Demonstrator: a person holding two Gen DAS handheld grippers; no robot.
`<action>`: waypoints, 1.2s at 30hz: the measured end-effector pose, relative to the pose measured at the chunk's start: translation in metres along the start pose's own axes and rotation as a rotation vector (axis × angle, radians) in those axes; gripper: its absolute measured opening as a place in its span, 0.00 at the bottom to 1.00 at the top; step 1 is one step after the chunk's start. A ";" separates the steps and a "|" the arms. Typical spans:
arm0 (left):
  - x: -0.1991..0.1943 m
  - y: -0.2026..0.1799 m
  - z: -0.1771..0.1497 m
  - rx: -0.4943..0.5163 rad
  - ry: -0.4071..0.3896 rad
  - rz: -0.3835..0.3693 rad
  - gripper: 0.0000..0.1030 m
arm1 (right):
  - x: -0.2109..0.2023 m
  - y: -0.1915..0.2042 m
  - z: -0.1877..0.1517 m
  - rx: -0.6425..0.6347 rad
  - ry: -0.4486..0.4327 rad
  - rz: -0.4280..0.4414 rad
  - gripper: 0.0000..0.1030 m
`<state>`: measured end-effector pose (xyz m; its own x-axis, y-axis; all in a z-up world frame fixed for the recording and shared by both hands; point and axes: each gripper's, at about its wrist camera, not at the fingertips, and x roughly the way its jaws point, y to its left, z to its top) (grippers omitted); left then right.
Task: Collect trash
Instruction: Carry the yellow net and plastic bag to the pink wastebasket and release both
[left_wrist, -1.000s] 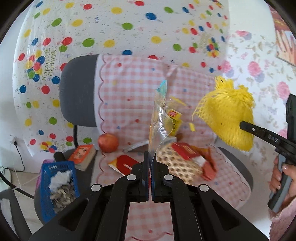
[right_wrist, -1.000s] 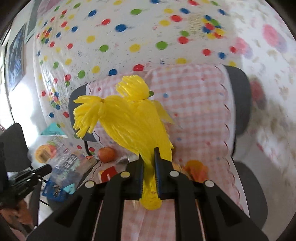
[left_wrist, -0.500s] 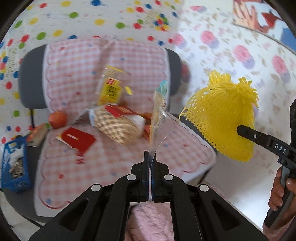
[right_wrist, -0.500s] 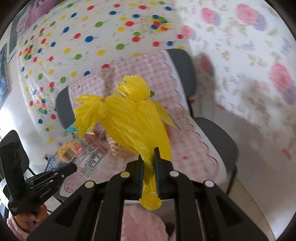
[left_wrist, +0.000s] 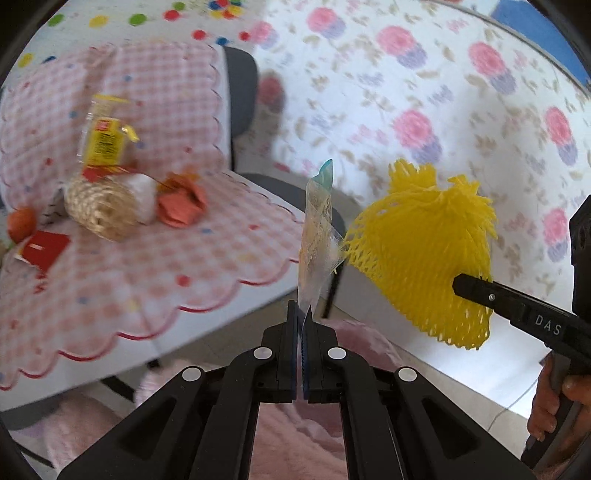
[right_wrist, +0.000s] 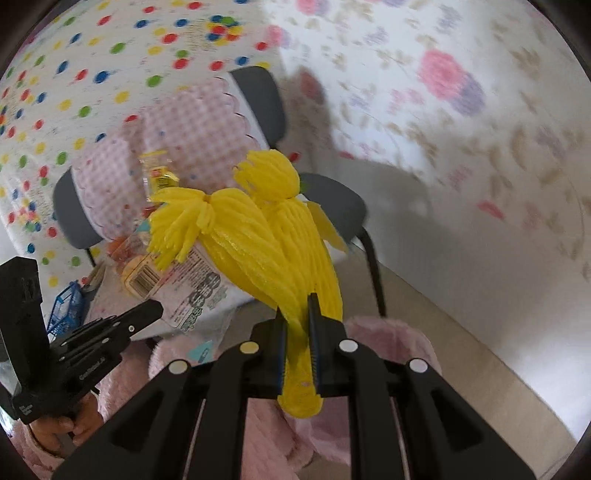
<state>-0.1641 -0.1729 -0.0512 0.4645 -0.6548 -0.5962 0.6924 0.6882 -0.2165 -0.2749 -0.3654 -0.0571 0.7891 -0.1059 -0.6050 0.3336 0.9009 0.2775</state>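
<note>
Left claw (left_wrist: 303, 317) pinches upright wrapper (left_wrist: 317, 236); right claw (right_wrist: 297, 310) clamps yellow net (right_wrist: 273, 236) pointing forward

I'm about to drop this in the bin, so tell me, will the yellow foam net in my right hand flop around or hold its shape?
The yellow foam net probably keeps its shape: it stands up from the right hand-held gripper without drooping. It looks light and open-meshed in the left wrist view, so it may drift as it falls. The frayed ends could snag.
</note>
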 end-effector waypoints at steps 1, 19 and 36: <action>0.004 -0.005 -0.003 0.007 0.007 -0.013 0.02 | -0.001 -0.007 -0.006 0.019 0.009 -0.014 0.11; 0.070 -0.033 -0.019 0.034 0.160 -0.071 0.05 | 0.038 -0.060 -0.046 0.139 0.152 -0.058 0.17; 0.050 -0.017 -0.003 0.017 0.097 0.018 0.40 | 0.029 -0.057 -0.030 0.072 0.071 -0.113 0.38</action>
<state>-0.1539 -0.2163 -0.0795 0.4220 -0.6084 -0.6721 0.6940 0.6938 -0.1923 -0.2868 -0.4076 -0.1126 0.7066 -0.1723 -0.6863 0.4562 0.8523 0.2557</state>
